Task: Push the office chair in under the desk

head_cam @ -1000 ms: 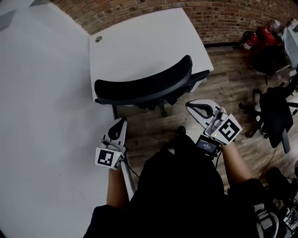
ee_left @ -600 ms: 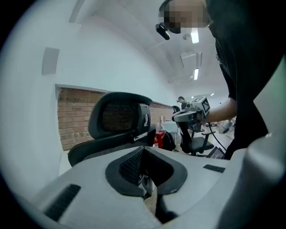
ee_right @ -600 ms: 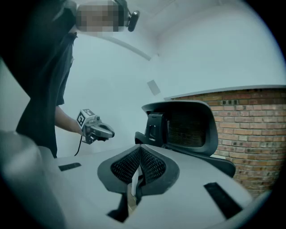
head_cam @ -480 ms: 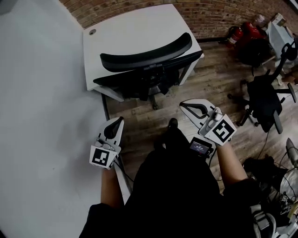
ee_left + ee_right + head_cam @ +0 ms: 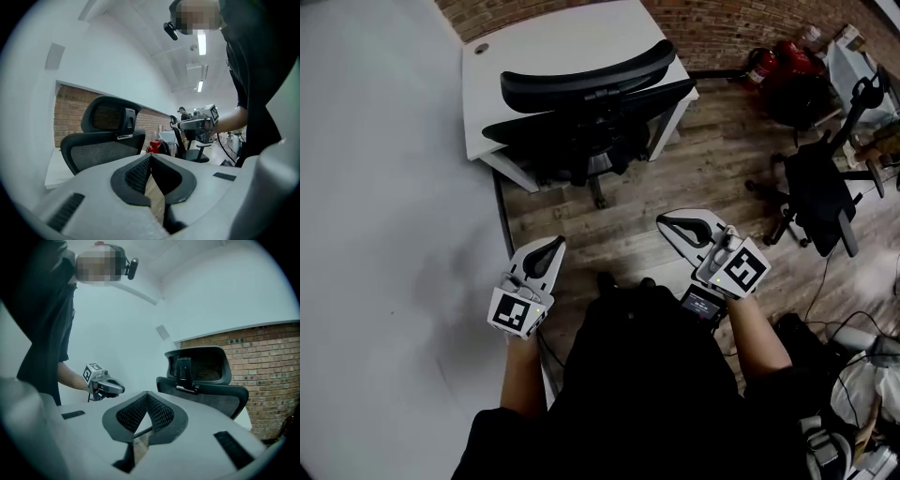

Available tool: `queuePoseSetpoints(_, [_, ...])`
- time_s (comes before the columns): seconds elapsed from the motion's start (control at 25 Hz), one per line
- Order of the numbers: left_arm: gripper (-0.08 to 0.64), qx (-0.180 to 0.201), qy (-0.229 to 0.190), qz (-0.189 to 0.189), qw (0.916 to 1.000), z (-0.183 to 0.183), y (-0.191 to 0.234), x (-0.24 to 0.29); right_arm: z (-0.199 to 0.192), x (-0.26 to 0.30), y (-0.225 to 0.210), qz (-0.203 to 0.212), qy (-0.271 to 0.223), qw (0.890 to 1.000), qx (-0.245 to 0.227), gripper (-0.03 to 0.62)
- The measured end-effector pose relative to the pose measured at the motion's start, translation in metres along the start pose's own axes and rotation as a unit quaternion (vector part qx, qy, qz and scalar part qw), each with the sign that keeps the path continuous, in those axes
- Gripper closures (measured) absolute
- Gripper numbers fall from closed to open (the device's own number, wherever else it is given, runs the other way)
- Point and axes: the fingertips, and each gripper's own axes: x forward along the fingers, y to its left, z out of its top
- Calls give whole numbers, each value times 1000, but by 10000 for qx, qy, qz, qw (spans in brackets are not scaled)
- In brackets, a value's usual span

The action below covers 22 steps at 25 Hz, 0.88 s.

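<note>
Count taken from the desk [image 5: 572,42]. Desks: one. Office chairs: two, the first chair [image 5: 581,103] at the desk's front edge, the second chair [image 5: 820,192] well right of the desk. Grippers: two, left gripper [image 5: 555,242] and right gripper [image 5: 664,222], both before the desk. Persons: one person [image 5: 647,375].

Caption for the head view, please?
Black mesh office chair against white desk; left gripper and right gripper shut, empty, clear of it.
</note>
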Motion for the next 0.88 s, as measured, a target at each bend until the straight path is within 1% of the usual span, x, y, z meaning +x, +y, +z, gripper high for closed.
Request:
queuePoseSetpoints(0.12, [545,28,-54,44,10000,6,-17,-7,4,-9,13,165,-107,9998,-59,586])
queuePoseSetpoints(0.24, [545,-9,-22,88,10000,13,-32,-10,11,-22,27,360,-192,9991,-118,586])
queuePoseSetpoints(0.4, [545,-5,-98,30,9999,25,-75,-3,10,-56,48,558,-271,9979,-156,586])
queuePoseSetpoints(0.6, [545,50,-87,-56,9999,22,-132,-3,8,-110,68,555,-772,9954,-108,586])
queuePoseSetpoints(0.72, [545,92,-33,-42,9999,22,-159,-7,2,-139,76,516,-699,9962,-62,587])
queuePoseSetpoints(0.88, [545,140,-2,-19,9999,18,-195,-11,-23,-171,81,495,-639,9967,44,586])
